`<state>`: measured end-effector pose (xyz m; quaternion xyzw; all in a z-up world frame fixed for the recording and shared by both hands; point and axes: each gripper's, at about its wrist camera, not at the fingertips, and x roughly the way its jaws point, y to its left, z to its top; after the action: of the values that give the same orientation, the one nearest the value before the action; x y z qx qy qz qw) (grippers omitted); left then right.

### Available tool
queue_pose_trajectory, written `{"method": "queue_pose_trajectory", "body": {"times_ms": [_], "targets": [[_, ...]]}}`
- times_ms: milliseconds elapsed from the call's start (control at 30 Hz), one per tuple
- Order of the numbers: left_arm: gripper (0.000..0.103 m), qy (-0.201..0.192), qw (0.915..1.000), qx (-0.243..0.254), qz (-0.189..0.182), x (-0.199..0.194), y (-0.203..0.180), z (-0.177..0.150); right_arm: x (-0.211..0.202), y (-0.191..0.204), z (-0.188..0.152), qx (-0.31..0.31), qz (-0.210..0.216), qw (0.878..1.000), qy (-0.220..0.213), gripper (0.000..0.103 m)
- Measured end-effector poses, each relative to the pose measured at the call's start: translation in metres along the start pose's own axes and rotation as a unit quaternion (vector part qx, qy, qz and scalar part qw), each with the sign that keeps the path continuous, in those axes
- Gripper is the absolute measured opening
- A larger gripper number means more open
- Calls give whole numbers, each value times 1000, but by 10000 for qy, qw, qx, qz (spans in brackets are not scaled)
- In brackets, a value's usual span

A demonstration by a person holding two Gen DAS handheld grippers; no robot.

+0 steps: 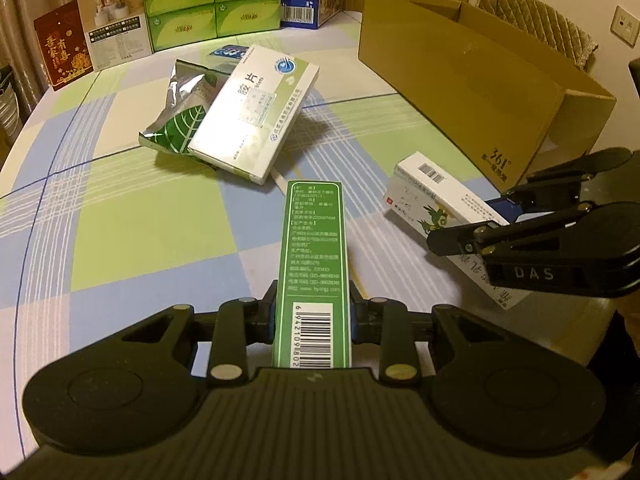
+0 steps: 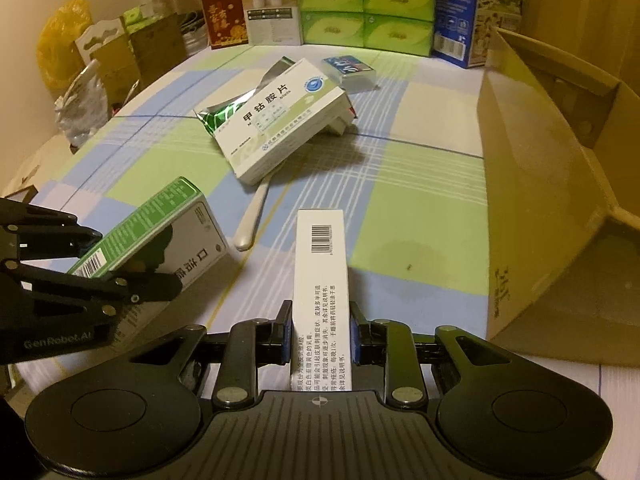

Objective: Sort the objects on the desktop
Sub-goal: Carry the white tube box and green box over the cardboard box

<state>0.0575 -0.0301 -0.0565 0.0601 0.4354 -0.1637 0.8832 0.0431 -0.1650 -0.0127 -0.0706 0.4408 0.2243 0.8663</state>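
My left gripper (image 1: pixel 314 309) is shut on a long green box (image 1: pixel 314 248), gripped by its sides near the barcode end. In the right wrist view the same green box (image 2: pixel 160 232) is tilted up off the tablecloth in the left gripper (image 2: pixel 132 264). A white box (image 2: pixel 320 272) with a barcode and printed text is pinched between the pads of my right gripper (image 2: pixel 320 330), which is shut on it. From the left wrist view, this white box (image 1: pixel 424 196) sits in the right gripper (image 1: pixel 472 220) close to an open cardboard box (image 1: pixel 460 80).
A white-and-green medicine box (image 2: pixel 280 116) leans on a foil pouch (image 1: pixel 180 120) mid-table, with a small blue box (image 2: pixel 348 66) behind it and a white handle (image 2: pixel 252 216) sticking out below. The cardboard box (image 2: pixel 560 200) fills the right side. Tissue packs (image 1: pixel 212 0) and cartons line the far edge.
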Motion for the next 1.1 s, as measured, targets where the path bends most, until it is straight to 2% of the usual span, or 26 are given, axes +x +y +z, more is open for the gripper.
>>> {"method": "queue_pose_trajectory", "body": {"times_ms": [233,533,1100], "targets": [[25,-86,9999,-61,73,-16,-4,4,-26,3,-3,174,25,9997,-179,23],[25,-220,9994,-274,65,-46,-23,12,-71,-5,3,244,-177,9979,-571,23],[25,-559,9984,-9,-49,-84,-70,44,-150,-43,17,423,-392,9908,-1224,23]]}}
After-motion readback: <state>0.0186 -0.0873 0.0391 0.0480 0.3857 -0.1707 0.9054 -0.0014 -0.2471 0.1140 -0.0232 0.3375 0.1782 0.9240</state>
